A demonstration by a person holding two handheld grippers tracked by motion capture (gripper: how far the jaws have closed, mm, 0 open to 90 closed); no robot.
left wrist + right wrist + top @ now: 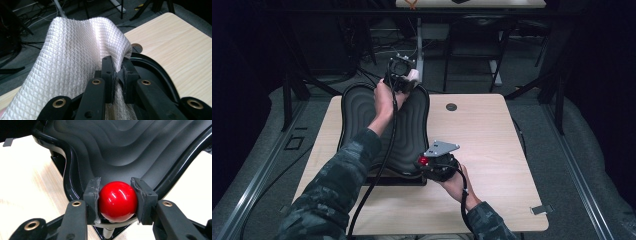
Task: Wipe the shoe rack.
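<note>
Two tongs are held by a person in camouflage sleeves at a pale wooden desk [492, 145], as seen from the high view. The left tongs [404, 75] are raised over the far end of a black ridged tray [357, 115], with a bit of white cloth [413, 75] seen at their tip. The right tongs [427, 162] are placed at the near right corner of the tray, where a red spot is visible. A cable is seen trailing from each gripper toward the person.

From the left gripper view, the left tongs [119, 75] are pressed together on a fold of the white quilted cloth [75, 50], which is draped up and to the left of them. The tray's black rim [160, 72] and the desk [180, 45] are seen beyond and to the right.

From the right gripper view, a glossy red ball [117, 200] is pinched between the pads of the right tongs [117, 201], touched on both sides. The ball is held at the tray's edge, where the rippled black surface [125, 147] dips. The desk [27, 175] is seen on either side.
</note>
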